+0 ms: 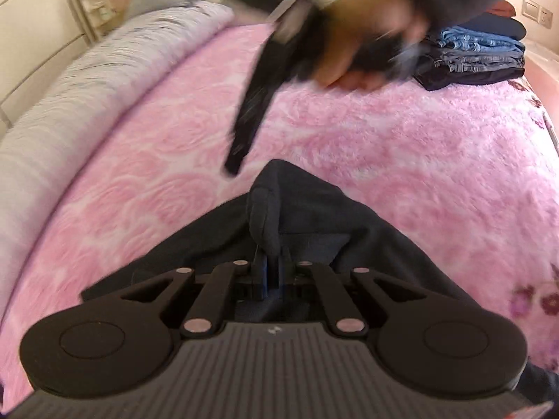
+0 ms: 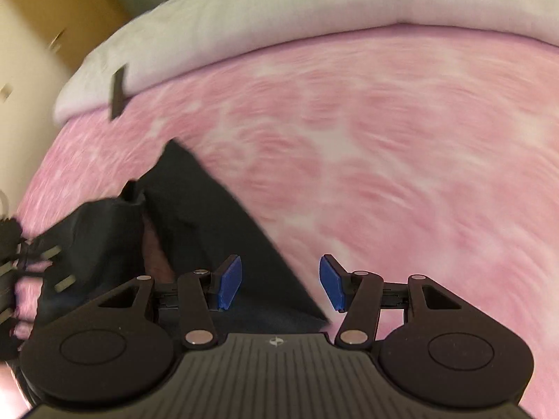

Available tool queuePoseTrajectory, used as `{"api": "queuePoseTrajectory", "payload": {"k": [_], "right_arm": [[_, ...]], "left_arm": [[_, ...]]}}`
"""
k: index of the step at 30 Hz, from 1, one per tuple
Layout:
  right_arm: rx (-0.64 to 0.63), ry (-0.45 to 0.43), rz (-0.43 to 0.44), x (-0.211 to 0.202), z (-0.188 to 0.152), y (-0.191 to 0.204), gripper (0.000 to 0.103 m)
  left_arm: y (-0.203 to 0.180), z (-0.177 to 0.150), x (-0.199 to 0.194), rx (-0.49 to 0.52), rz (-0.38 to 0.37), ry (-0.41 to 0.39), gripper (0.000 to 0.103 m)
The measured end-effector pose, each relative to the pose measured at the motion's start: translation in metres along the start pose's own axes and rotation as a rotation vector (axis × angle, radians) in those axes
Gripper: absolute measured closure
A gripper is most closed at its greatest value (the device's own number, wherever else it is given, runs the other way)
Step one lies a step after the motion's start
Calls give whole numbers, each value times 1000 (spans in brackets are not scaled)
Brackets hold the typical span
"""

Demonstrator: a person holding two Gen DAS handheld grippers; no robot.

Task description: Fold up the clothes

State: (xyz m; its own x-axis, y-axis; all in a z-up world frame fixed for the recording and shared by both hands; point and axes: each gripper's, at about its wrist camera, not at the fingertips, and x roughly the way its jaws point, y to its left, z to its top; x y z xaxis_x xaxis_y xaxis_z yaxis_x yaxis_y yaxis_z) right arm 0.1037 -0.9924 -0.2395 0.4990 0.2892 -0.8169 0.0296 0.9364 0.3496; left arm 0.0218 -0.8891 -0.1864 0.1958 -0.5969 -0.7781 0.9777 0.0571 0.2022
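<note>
A dark navy garment (image 1: 314,216) lies on the pink fluffy blanket (image 1: 384,146), one fold pulled up. My left gripper (image 1: 270,269) is shut on that raised fold, close to the camera. In the right wrist view the same garment (image 2: 202,216) runs from the lower middle toward the left, where the left gripper (image 2: 52,269) shows blurred at the frame edge with cloth bunched at it. My right gripper (image 2: 279,282) is open, its blue pads (image 2: 229,282) wide apart over the garment's right edge, holding nothing. A hand (image 1: 349,52) carries it, blurred, above the garment.
A stack of folded jeans and dark clothes (image 1: 478,56) sits at the blanket's far right. A pale grey duvet (image 1: 70,80) lies along the left side of the bed. A dark strip (image 2: 118,92) rests at the duvet's edge. Wardrobe doors (image 1: 28,17) stand beyond.
</note>
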Motion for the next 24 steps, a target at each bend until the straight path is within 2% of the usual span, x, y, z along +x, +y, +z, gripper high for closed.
{"api": "queuePoseTrajectory", "payload": {"k": [2,7,8,9,10,13,17,19,24], "right_arm": [[-57,29,27,32,18,17,49],[-83,55,-57,43,26,25,49],[-88,60,-75,45,27,26,53],[-92,65,-93,46,29,28,60],[-97,70,-110,48,30,29,77],[-110,84,-164,53,34,34,103],[-128,104,-235,60,40,39,103],[-107,96,-359,19,35,22,103],[-19,42,-713,-106,24,-15,102]], "left_arm": [[-6,-11,-19,-22,21,5,100],[-10,-35,-49,-100,59,14,100],[-10,-40,-52,-119,67,16,100],[-9,-44,-55,-132,78,16,100],[-8,-46,-57,-143,85,13,100],[-1,-45,-61,-160,99,-14,100],[13,-28,-61,-128,95,-62,100],[19,-14,-51,-116,89,-86,100],[44,13,-11,-206,95,-89,100]]}}
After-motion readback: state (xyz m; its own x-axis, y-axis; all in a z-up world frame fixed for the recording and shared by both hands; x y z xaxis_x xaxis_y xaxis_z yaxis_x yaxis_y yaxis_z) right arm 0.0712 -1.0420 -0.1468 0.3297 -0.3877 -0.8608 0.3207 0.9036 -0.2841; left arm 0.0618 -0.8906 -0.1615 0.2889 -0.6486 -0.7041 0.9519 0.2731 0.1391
